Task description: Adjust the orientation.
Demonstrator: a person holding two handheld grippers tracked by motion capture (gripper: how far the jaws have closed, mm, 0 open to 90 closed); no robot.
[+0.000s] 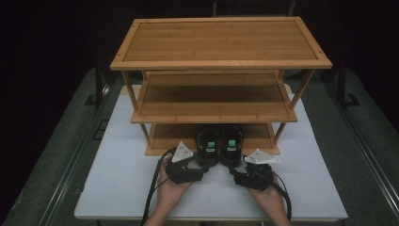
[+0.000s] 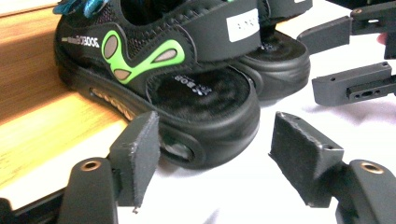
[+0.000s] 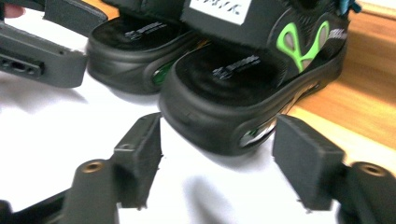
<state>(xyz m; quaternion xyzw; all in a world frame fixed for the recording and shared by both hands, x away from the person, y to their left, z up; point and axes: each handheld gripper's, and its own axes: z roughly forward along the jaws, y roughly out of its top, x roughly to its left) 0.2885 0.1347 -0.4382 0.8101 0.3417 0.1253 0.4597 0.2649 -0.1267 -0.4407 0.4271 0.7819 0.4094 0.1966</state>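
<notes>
The left hand-held gripper [image 1: 203, 168] stands wide, its jaws flanking the heel of the left sandal [image 1: 208, 143]. The right sandal [image 1: 232, 142] sits touching it, heels overhanging the front edge of the bamboo rack's [image 1: 221, 63] bottom shelf onto the white worktop [image 1: 122, 179]. Both look light, with stiff moulded soles, soft mesh uppers and padded straps; the rounded heel offers the firmest hold. The right hand-held gripper [image 1: 234, 173] is equally wide.

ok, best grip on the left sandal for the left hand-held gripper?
Probably the heel of the left sandal: it sticks off the rack's bottom shelf toward you. Come straight from the front with the open left hand-held gripper, jaws either side of the rounded heel.
</notes>
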